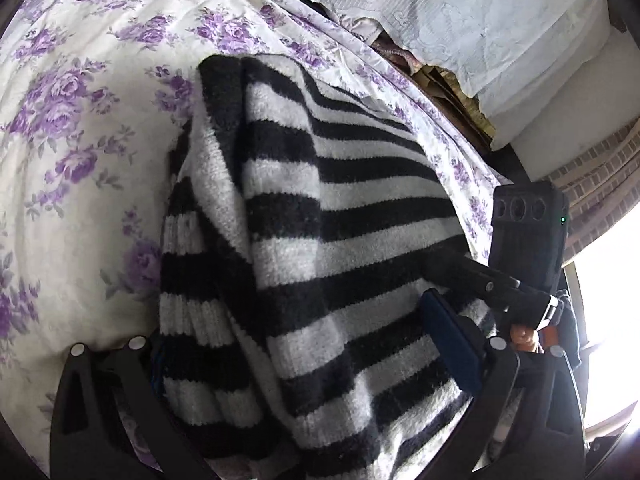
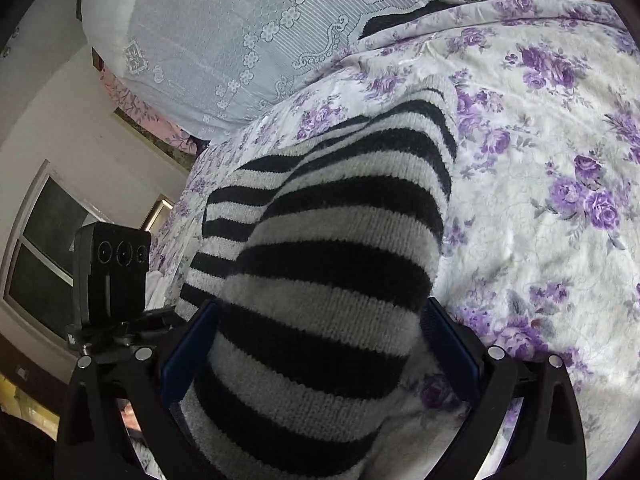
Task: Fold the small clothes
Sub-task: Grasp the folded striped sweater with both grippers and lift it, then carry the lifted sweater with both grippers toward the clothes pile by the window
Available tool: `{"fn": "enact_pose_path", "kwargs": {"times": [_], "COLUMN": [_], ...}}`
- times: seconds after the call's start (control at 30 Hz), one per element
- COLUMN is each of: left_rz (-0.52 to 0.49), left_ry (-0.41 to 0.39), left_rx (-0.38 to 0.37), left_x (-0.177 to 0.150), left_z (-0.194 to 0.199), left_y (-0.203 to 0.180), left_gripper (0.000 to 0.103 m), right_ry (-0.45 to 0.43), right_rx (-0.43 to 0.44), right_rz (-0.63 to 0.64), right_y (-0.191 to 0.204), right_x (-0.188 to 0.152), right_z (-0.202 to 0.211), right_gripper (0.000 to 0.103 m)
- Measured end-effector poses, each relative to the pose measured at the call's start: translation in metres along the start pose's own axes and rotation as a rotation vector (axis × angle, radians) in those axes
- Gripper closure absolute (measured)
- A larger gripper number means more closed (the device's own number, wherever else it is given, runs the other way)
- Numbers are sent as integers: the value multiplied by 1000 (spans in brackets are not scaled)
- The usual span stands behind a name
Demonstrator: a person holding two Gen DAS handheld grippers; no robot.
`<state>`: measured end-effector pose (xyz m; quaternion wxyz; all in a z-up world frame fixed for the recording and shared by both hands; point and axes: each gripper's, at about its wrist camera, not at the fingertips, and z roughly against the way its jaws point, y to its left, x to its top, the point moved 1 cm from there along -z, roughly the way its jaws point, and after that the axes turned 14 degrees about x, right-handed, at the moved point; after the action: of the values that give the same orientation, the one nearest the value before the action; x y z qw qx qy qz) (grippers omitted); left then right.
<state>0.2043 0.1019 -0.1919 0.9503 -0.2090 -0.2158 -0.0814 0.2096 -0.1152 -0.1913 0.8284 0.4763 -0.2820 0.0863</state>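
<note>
Spreading under everything is a floral bedsheet (image 1: 80, 128), with a black-and-white striped sweater (image 1: 320, 248) heaped on it. Only the right wrist view shows a window (image 2: 44, 248) at far left; only the left wrist view shows brick-patterned flooring (image 1: 600, 176) past the bed's edge. Both views catch the other gripper's camera block. The left gripper (image 1: 316, 364) has its fingers spread wide around bunched knit. The right gripper (image 2: 320, 360) likewise straddles a sweater fold, blue pads (image 2: 452, 344) touching the fabric.

black-and-white striped sweater (image 1: 320, 240), bedsheet (image 1: 80, 140) (purple roses)
</note>
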Motion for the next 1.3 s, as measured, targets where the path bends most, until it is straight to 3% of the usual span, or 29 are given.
{"fn": "enact_pose_path", "kwargs": {"times": [0.17, 0.37, 0.8, 1.3], "left_rz": [-12, -46, -144, -242], "left_ry": [-20, -72, -103, -85], "left_rx": [-92, -137, -39, -50], "left_x": [4, -3, -36, -98], "left_z": [1, 13, 26, 38], "left_y": [-4, -11, -51, -109], "left_gripper": [4, 5, 5, 5], "right_ry": [-47, -101, -128, -170], "right_rx": [89, 164, 92, 42], "right_rz": [-37, -91, -77, -80], "right_y": [-2, 3, 27, 50], "right_x": [2, -5, -38, -112], "right_z": [3, 15, 43, 118], "right_gripper": [3, 3, 3, 3]}}
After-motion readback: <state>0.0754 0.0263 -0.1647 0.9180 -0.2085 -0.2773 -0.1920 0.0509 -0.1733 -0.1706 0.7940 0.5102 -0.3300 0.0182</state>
